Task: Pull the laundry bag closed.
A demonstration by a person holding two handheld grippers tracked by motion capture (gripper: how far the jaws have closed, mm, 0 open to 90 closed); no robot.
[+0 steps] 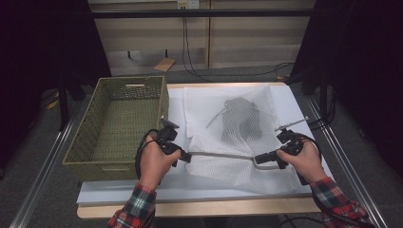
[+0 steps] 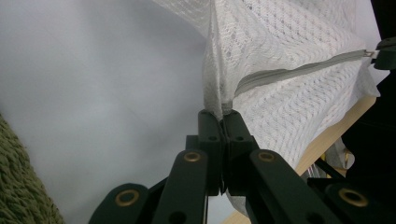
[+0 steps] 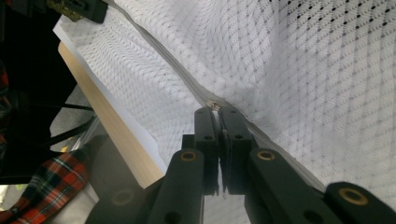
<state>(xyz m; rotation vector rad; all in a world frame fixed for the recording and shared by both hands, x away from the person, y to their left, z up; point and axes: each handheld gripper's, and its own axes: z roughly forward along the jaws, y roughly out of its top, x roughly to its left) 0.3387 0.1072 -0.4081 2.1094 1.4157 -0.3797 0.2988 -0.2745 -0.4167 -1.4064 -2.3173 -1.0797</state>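
- Mesh bag (image 1: 223,137): white, lies on the white table (image 1: 294,109) to the right of the basket (image 1: 119,123). A dark garment (image 1: 241,118) shows through the mesh near its far half.
- Zipper (image 1: 221,155): grey, runs along the near edge of the bag, stretched taut between the two grippers.
- Left gripper (image 1: 186,156): jaws pressed together, pinching the bag fabric at the zipper's left end. In the left gripper view the fabric rises bunched straight from the jaw tips (image 2: 223,114).
- Right gripper (image 1: 259,159): jaws pressed together at the zipper's right end. In the right gripper view the metal zipper pull (image 3: 213,105) sits at the jaw tips, pinched or touching; exact hold cannot be told.
- Both grippers point inward toward each other, the bag between and beyond them.
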